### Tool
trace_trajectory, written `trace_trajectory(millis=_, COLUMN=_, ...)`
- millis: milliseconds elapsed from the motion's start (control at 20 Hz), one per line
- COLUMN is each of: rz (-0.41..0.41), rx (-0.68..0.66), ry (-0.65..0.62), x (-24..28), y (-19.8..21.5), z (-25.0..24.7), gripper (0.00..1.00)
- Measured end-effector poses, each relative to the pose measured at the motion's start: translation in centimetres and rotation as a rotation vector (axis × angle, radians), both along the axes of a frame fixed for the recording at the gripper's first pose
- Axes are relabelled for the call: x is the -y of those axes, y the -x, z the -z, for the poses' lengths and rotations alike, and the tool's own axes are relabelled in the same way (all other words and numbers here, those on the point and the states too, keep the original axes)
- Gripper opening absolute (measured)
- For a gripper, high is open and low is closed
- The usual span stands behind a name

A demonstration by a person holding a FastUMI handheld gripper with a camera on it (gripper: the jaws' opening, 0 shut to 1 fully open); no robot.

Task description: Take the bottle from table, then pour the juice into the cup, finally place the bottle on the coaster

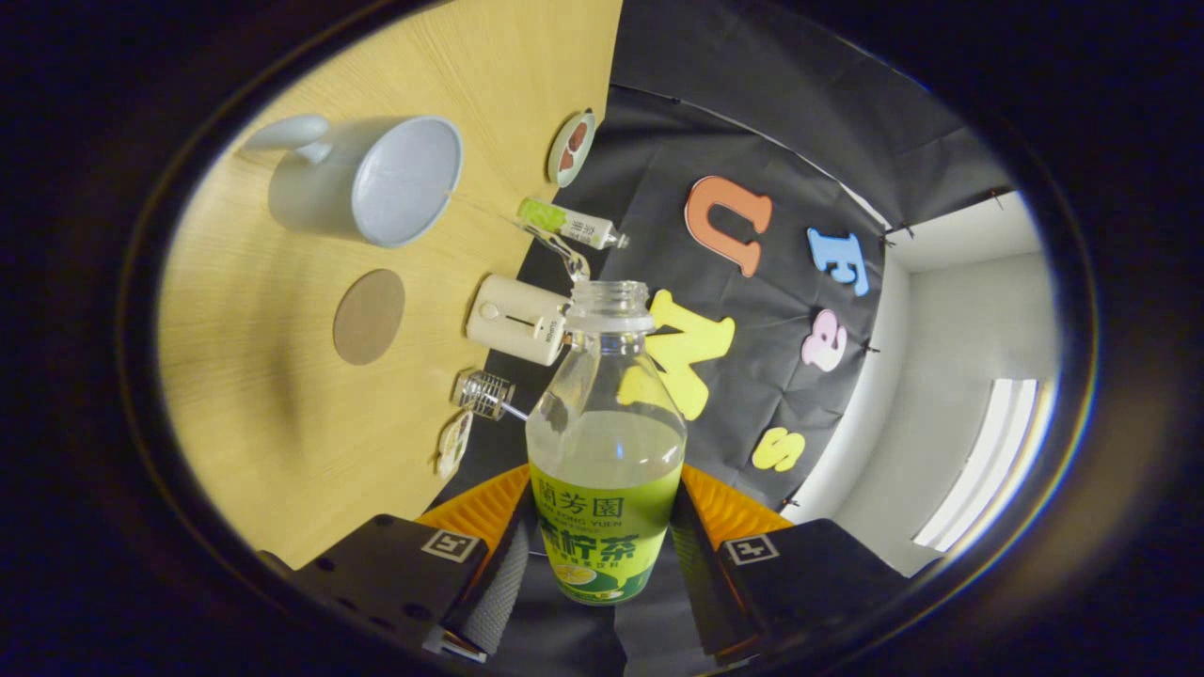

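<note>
While the fingers (602, 555) clamp the uncapped bottle (607, 451) between them, the cup (376, 183) lies beyond.

Light is moderate and even on the counter (282, 451), warm on the wood. A bright ceiling strip (978, 461) beside the pale wall glares white, with a faint coloured fringe along the lens rim there. The cup (376, 179) throws a soft shadow over its own side. The clear bottle (607, 442), pressed between both fingers of the claw (602, 564), is sharp and catches small highlights on its neck. Fisheye distortion bends the counter's edge, and detail softens and darkens outward.
</note>
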State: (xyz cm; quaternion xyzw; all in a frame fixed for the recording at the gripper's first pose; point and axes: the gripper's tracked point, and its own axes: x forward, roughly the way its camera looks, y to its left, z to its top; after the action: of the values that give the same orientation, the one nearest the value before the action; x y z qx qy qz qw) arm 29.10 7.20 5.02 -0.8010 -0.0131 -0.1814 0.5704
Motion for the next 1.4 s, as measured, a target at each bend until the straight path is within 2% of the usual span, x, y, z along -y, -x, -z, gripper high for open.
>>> trace_trajectory(millis=350, rz=0.025, rx=0.003, ry=0.065, x=0.2, y=0.2, z=-0.4, gripper=0.8)
trace_trajectory(millis=700, rz=0.016, rx=0.025, ry=0.148, x=-0.9, y=0.5, z=-0.9, gripper=0.8)
trace_trajectory(millis=950, rz=0.047, rx=0.039, ry=0.227, x=-1.1, y=0.6, z=-1.5, gripper=0.8)
trace_trajectory(millis=1400, rz=0.027, rx=0.095, ry=0.315, x=-2.7, y=0.9, z=-3.7, gripper=0.8)
